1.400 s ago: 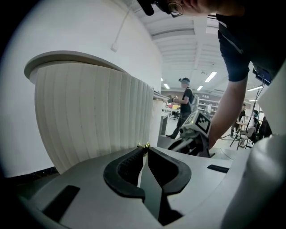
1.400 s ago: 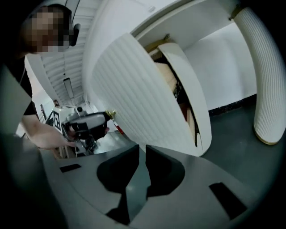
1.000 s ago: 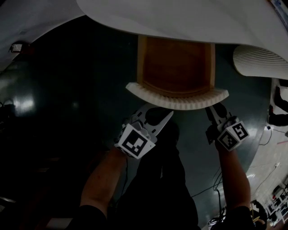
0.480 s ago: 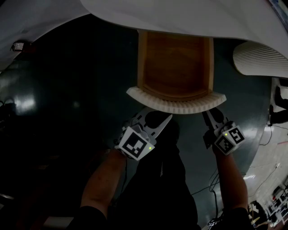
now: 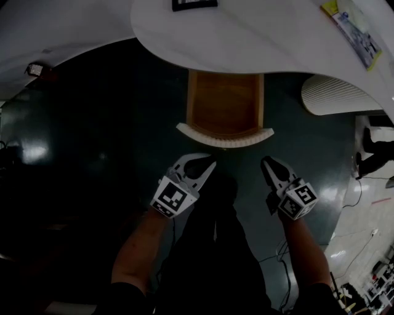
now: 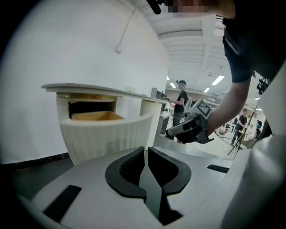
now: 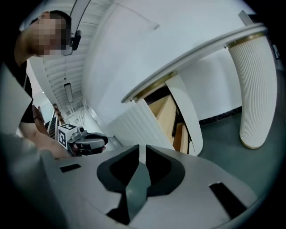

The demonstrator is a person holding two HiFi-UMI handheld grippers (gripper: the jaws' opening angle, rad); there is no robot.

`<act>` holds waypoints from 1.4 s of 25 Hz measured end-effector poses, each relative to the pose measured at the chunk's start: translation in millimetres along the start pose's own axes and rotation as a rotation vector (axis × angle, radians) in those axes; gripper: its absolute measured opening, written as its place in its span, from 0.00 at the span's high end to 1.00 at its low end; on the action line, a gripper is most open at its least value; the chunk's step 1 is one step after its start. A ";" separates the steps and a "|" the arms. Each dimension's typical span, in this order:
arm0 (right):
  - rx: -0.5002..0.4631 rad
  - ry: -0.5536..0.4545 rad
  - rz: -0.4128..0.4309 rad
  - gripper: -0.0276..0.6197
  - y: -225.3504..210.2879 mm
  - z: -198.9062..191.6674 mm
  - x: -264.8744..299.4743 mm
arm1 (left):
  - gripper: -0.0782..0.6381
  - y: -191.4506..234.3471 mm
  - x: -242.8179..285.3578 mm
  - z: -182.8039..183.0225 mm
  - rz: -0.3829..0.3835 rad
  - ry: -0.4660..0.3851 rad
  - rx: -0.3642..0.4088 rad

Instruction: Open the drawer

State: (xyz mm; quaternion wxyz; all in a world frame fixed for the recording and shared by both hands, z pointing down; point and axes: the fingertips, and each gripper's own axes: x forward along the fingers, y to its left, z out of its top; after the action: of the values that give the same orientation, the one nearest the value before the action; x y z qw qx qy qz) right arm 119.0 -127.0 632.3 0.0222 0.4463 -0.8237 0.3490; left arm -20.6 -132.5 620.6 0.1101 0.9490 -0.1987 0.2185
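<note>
The drawer (image 5: pixel 225 104) stands pulled out from under the white table (image 5: pixel 258 43); it has a bare wooden inside and a curved, ribbed white front (image 5: pixel 225 138). My left gripper (image 5: pixel 208 165) hangs just short of that front, a little left of its middle, shut on nothing. My right gripper (image 5: pixel 267 163) is level with the front's right end, apart from it, also shut and empty. In the left gripper view the ribbed front (image 6: pixel 107 134) rises beyond the closed jaws (image 6: pixel 146 152), with the right gripper (image 6: pixel 190 127) beside it. The right gripper view shows its closed jaws (image 7: pixel 142 150) and the drawer's wooden side (image 7: pixel 163 112).
A ribbed white table leg (image 5: pixel 338 98) stands right of the drawer. A black object (image 5: pixel 194 5) and a booklet (image 5: pixel 357 31) lie on the tabletop. Dark floor surrounds the drawer, with cables (image 5: pixel 360 184) at the right. A person (image 6: pixel 182 100) stands far back.
Both grippers have drawn back from the drawer front toward my body; the right one had been right at its right end. The drawer now looks smaller and farther in the head view.
</note>
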 end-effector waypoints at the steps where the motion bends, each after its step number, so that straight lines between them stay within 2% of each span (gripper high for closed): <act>1: -0.010 -0.004 0.002 0.89 10.2 11.2 -9.8 | 0.84 -8.5 -8.5 13.6 0.003 -0.006 -0.018; 7: -0.010 -0.084 -0.002 0.89 67.2 78.4 -56.9 | 0.84 -50.8 -59.6 112.0 0.030 -0.092 -0.155; 11: -0.077 -0.078 0.048 0.89 111.0 104.8 -86.5 | 0.84 -73.9 -96.3 171.3 0.068 -0.166 -0.198; 15: -0.127 -0.067 0.100 0.89 155.5 128.7 -105.8 | 0.84 -85.5 -133.6 206.3 0.105 -0.205 -0.226; 20: -0.191 -0.088 0.143 0.89 210.6 149.0 -126.3 | 0.84 -107.5 -186.6 229.2 0.130 -0.220 -0.236; 23: -0.185 -0.110 0.169 0.89 249.9 154.9 -137.3 | 0.84 -123.1 -221.2 238.1 0.145 -0.245 -0.232; 26: -0.182 -0.121 0.204 0.89 289.3 148.2 -147.6 | 0.85 -141.4 -254.3 241.4 0.157 -0.254 -0.225; 32: -0.237 -0.141 0.312 0.91 384.2 135.7 -158.4 | 0.85 -164.3 -306.5 242.0 0.156 -0.256 -0.228; 35: -0.318 -0.123 0.329 0.92 417.7 129.5 -173.1 | 0.85 -174.2 -328.1 244.6 0.151 -0.280 -0.264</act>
State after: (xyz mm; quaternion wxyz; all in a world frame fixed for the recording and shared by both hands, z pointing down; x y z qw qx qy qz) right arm -55.0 70.2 242.4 -0.0149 0.3176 -0.9297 0.1859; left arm -126.7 59.3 233.6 0.1882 0.9299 -0.3094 0.0642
